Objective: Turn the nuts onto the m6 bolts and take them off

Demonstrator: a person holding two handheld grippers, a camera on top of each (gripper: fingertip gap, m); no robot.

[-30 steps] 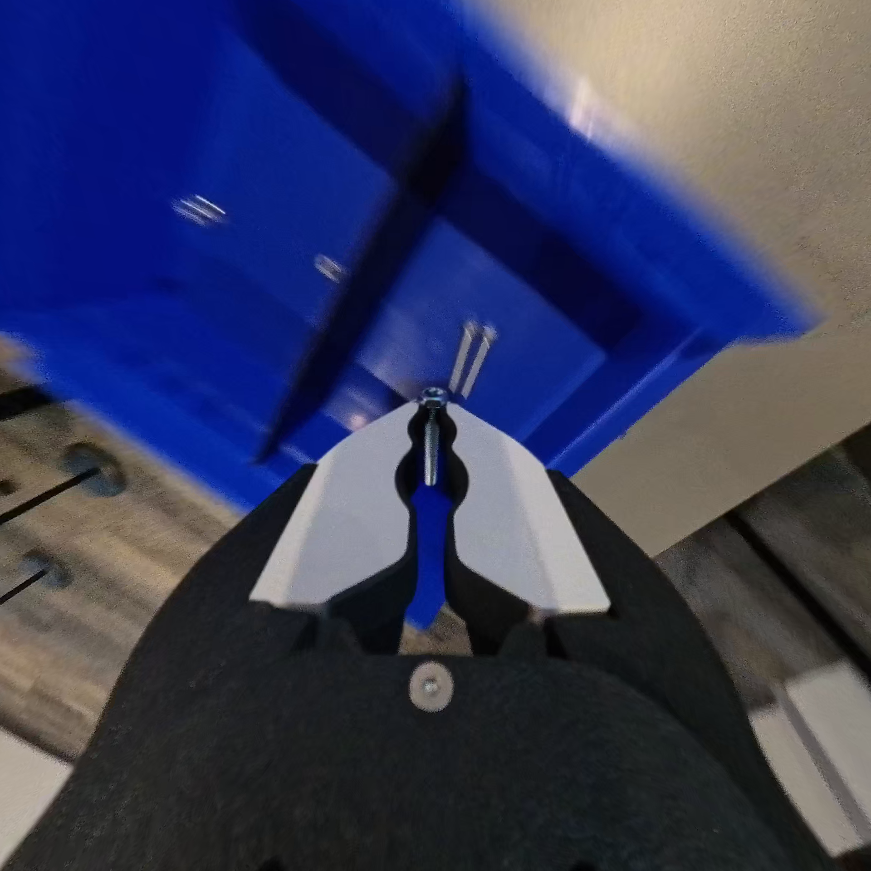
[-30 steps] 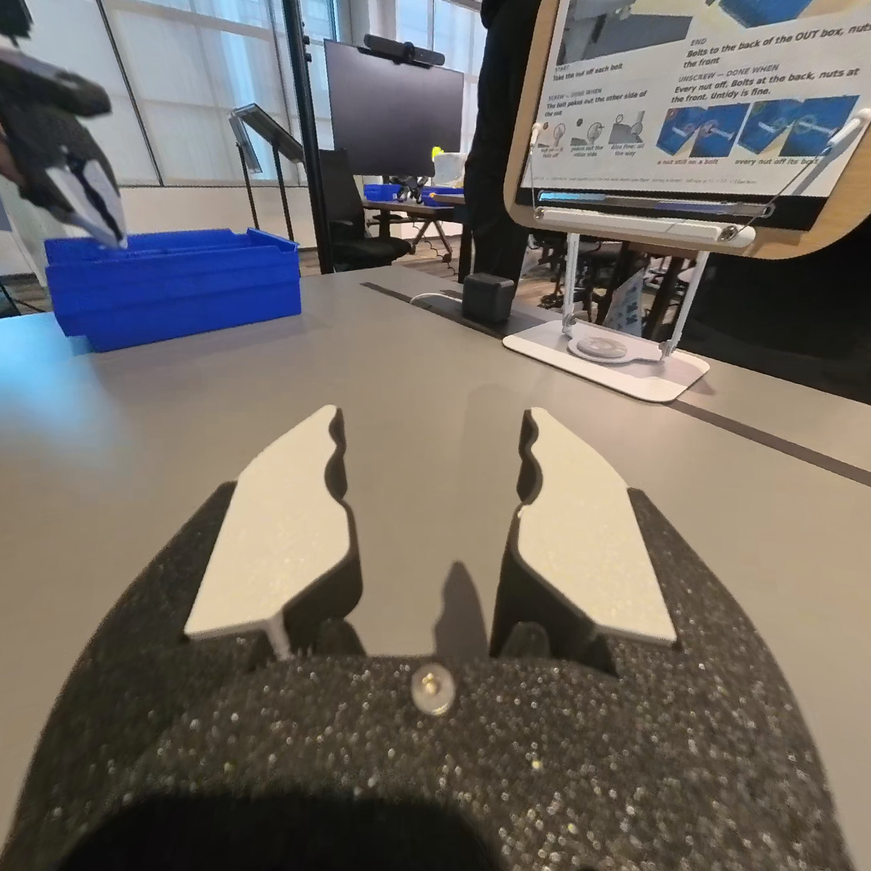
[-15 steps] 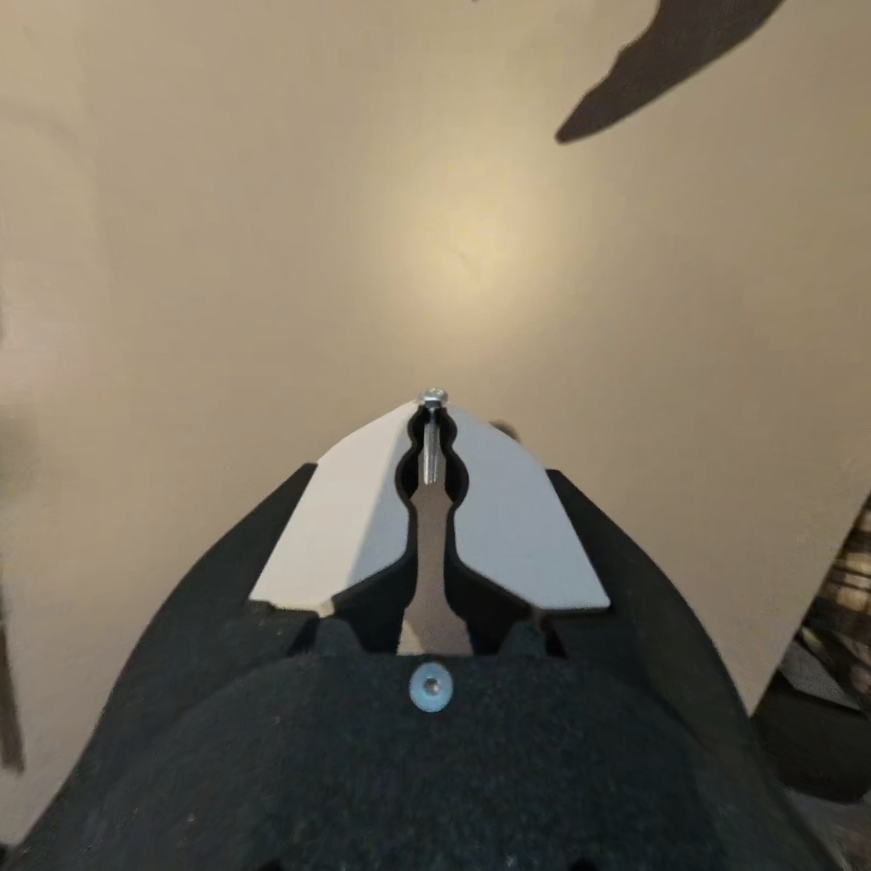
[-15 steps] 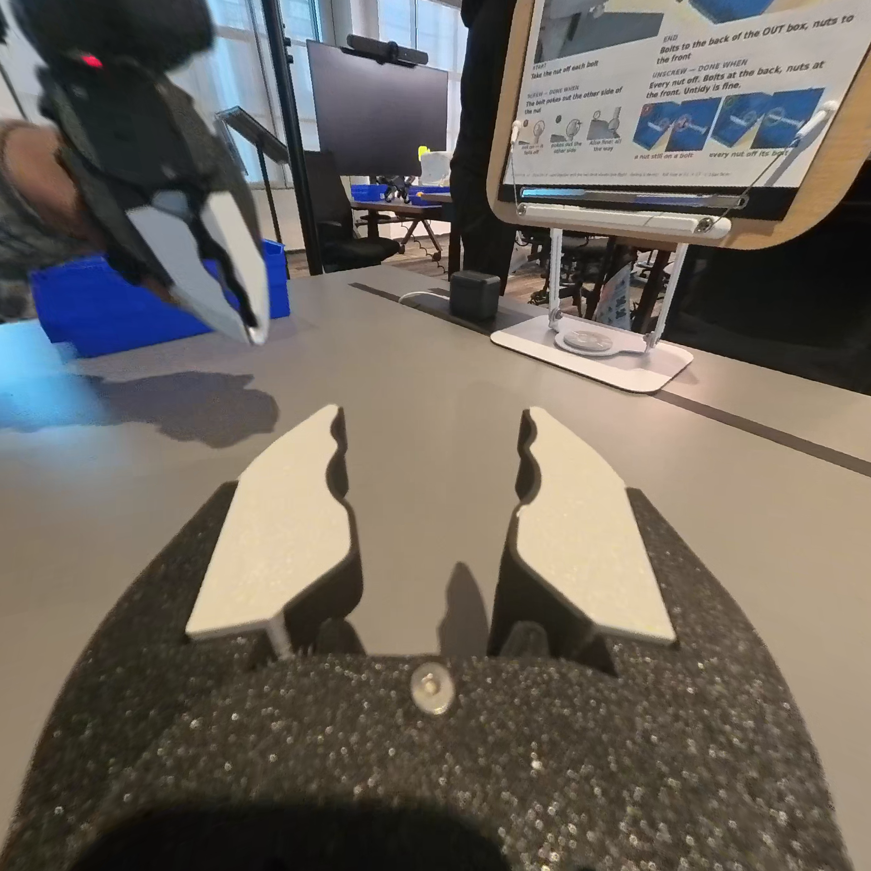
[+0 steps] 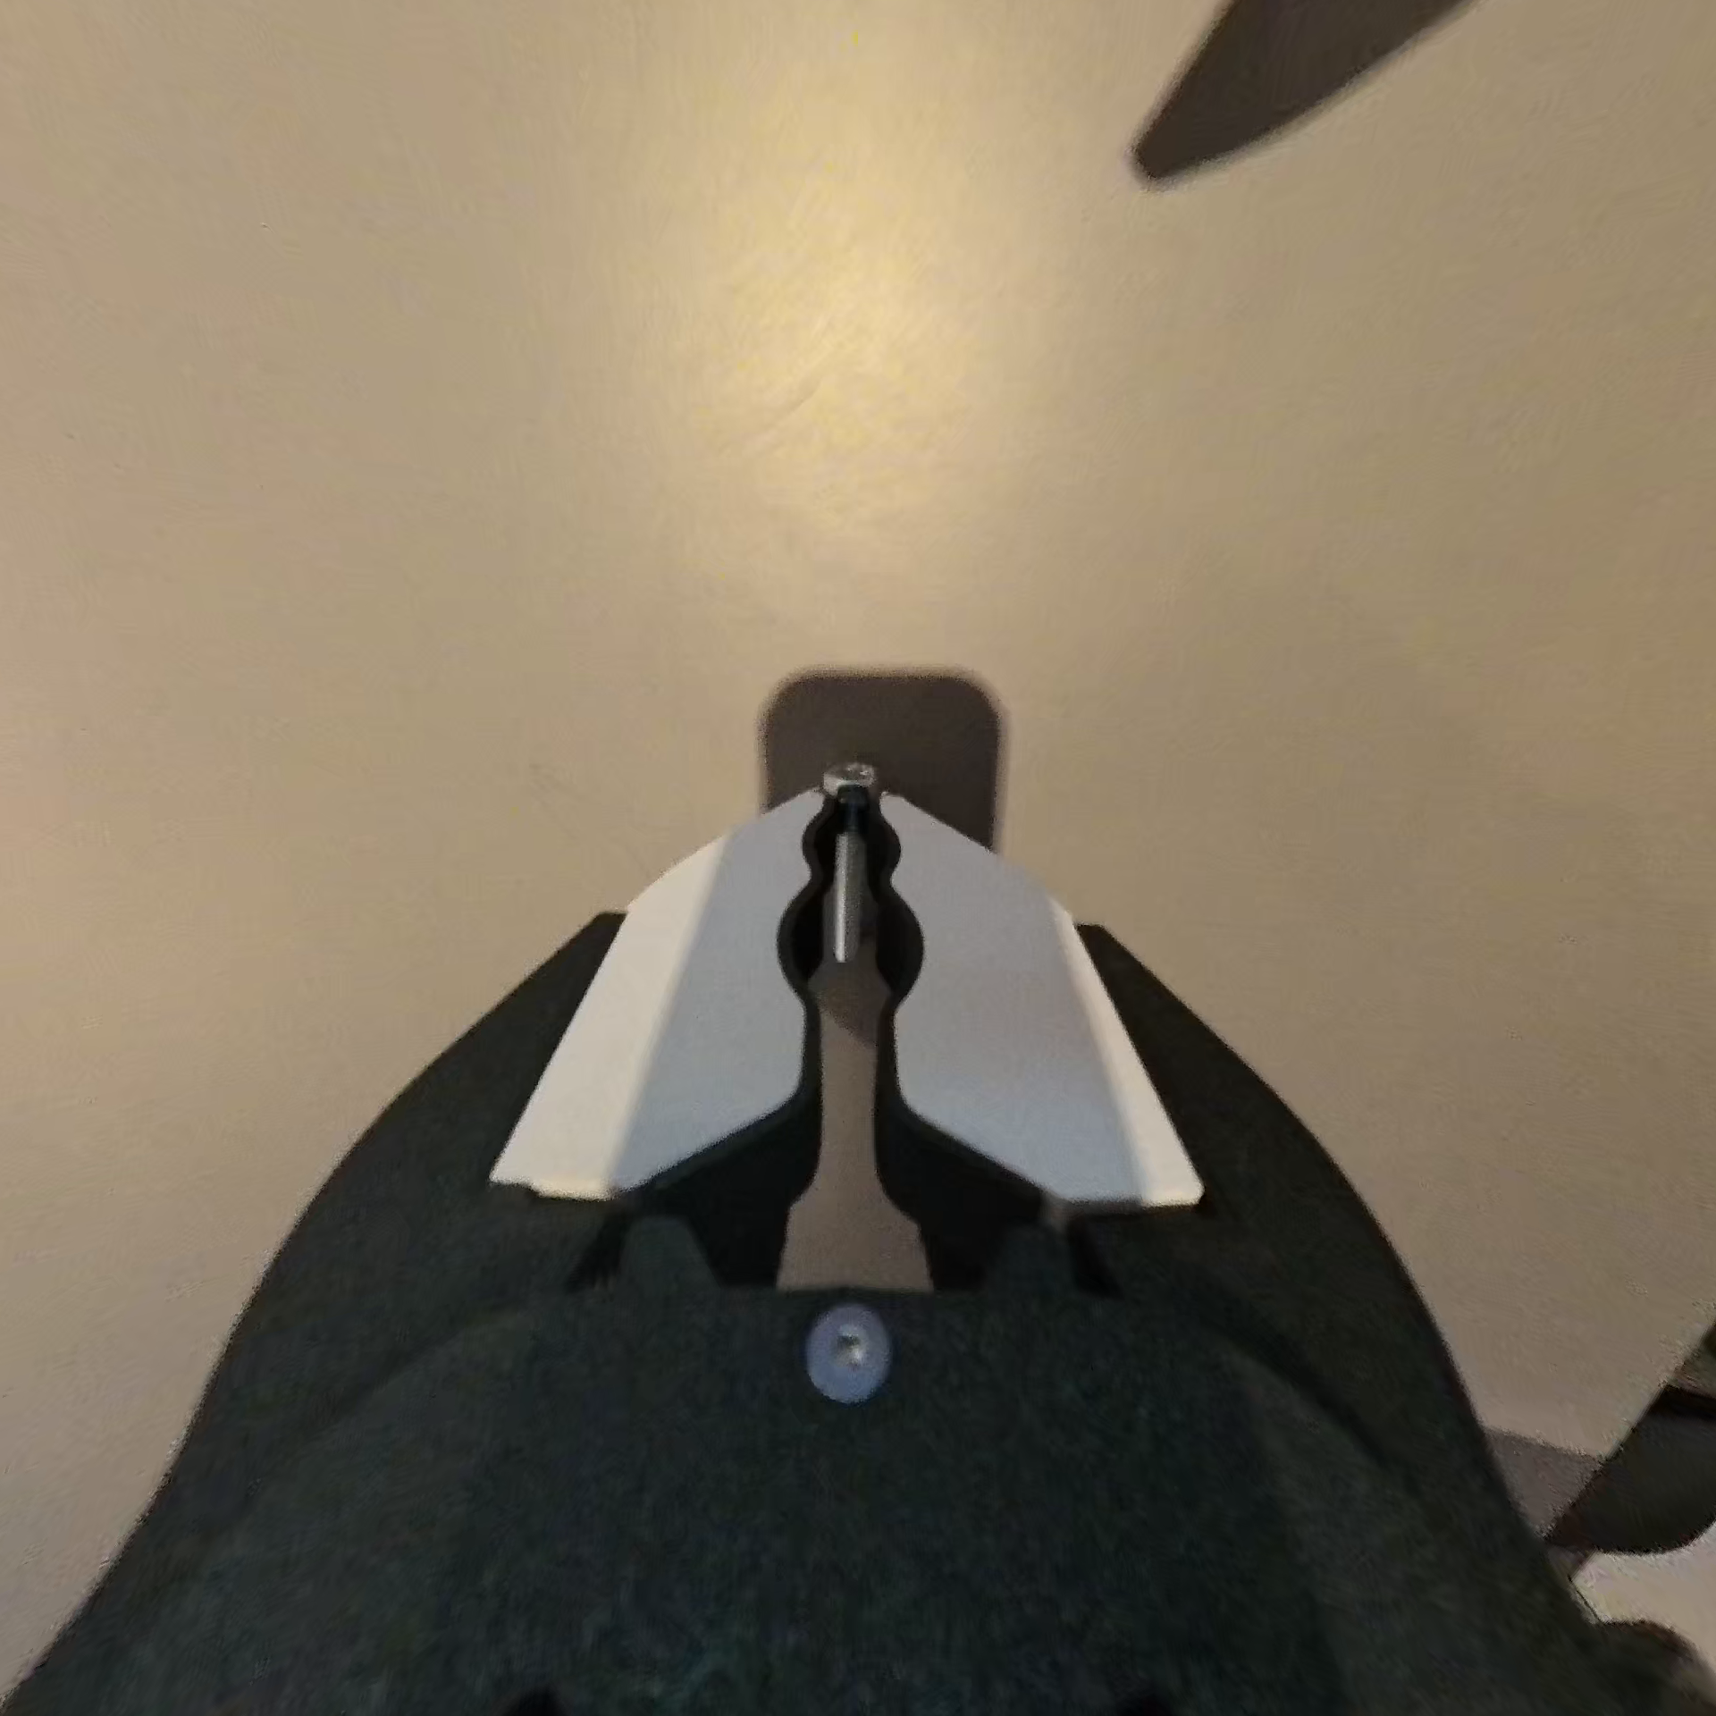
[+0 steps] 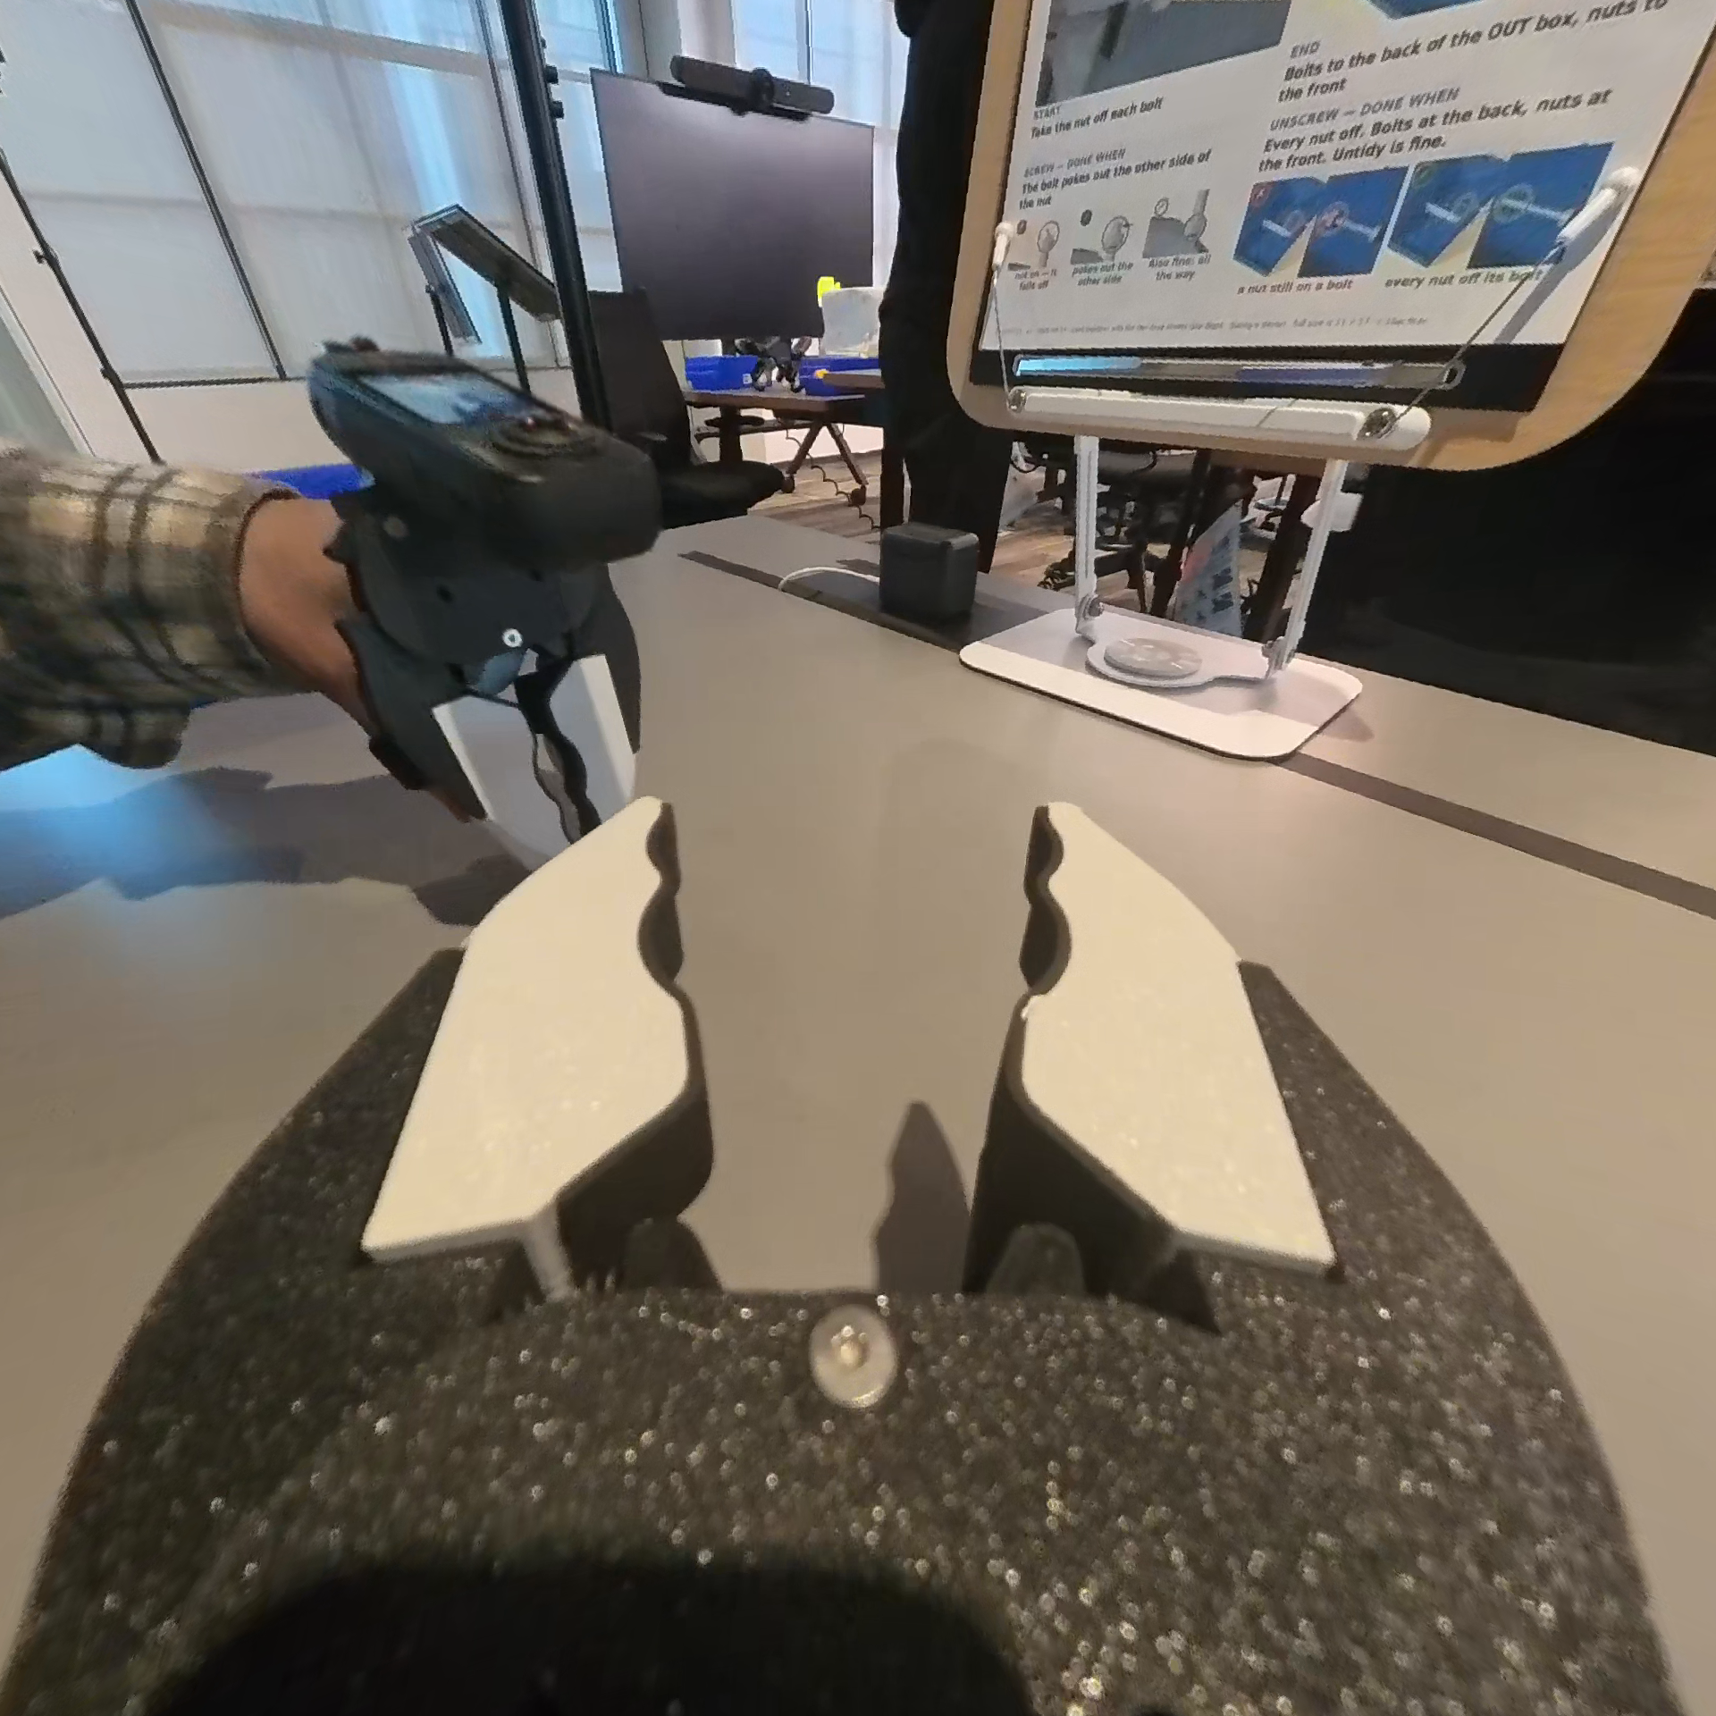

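One bolt [image 5: 847,868], pinched near its head by the left gripper [image 5: 850,808] just above the table [image 5: 464,464]. Right gripper [image 6: 850,836] spread, empty, beside it. Light, stiff, slippery steel; grab the shank, keep threads clear.

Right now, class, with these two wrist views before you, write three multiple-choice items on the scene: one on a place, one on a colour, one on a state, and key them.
1. Where is the left gripper pointing?
A. down at the table
B. into a blue bin
C. at a monitor

2. What colour is the bolt in the left gripper?
A. red
B. silver
C. black

3. How does the right gripper stand?
A. shut on a nut
B. shut on a bolt
C. open, nothing between its fingers

Key: A, its fingers angle down over the tabletop; B, the shank shines metal; C, bare table shows between the fingers.
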